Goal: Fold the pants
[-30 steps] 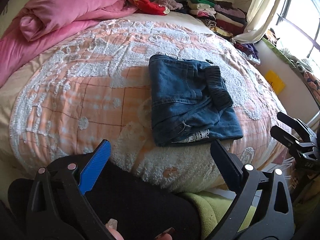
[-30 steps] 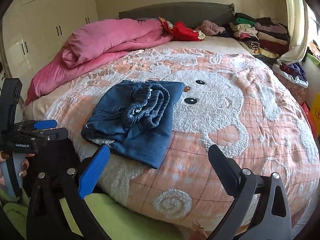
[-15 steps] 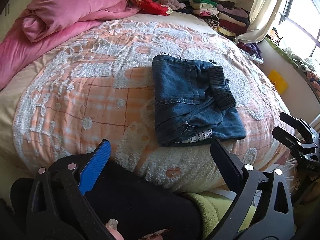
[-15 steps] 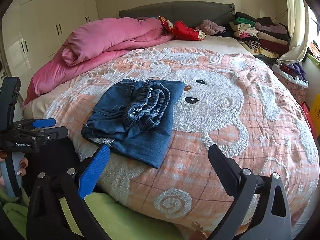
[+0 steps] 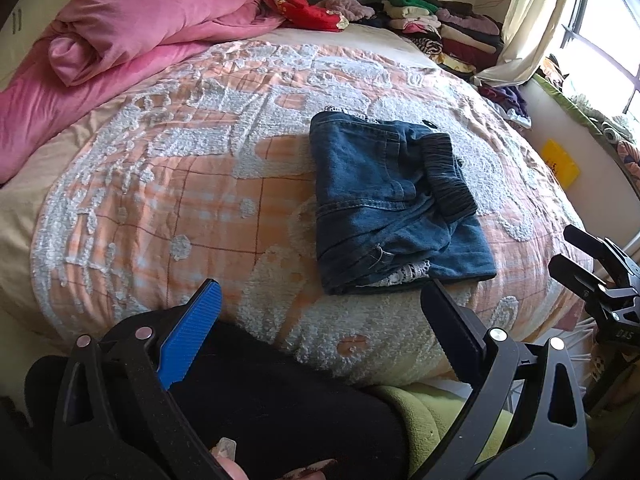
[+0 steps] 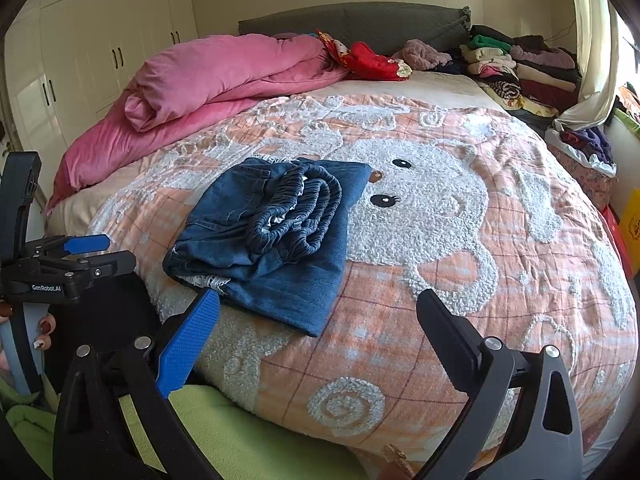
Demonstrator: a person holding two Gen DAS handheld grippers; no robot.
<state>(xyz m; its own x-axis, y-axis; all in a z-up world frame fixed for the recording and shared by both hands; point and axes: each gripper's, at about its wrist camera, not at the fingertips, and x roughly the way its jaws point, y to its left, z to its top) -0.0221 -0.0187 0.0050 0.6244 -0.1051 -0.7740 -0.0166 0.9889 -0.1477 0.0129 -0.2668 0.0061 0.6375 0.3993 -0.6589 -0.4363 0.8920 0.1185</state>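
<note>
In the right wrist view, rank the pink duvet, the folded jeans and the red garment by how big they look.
1. pink duvet: largest.
2. folded jeans: clearly smaller, though nearer the camera, which flatters them.
3. red garment: smallest, but farthest away, so its true size is unsure.

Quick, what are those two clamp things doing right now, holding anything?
Left gripper: open, holding nothing, short of the folded jeans.
Right gripper: open, holding nothing, also clear of the jeans.
</note>
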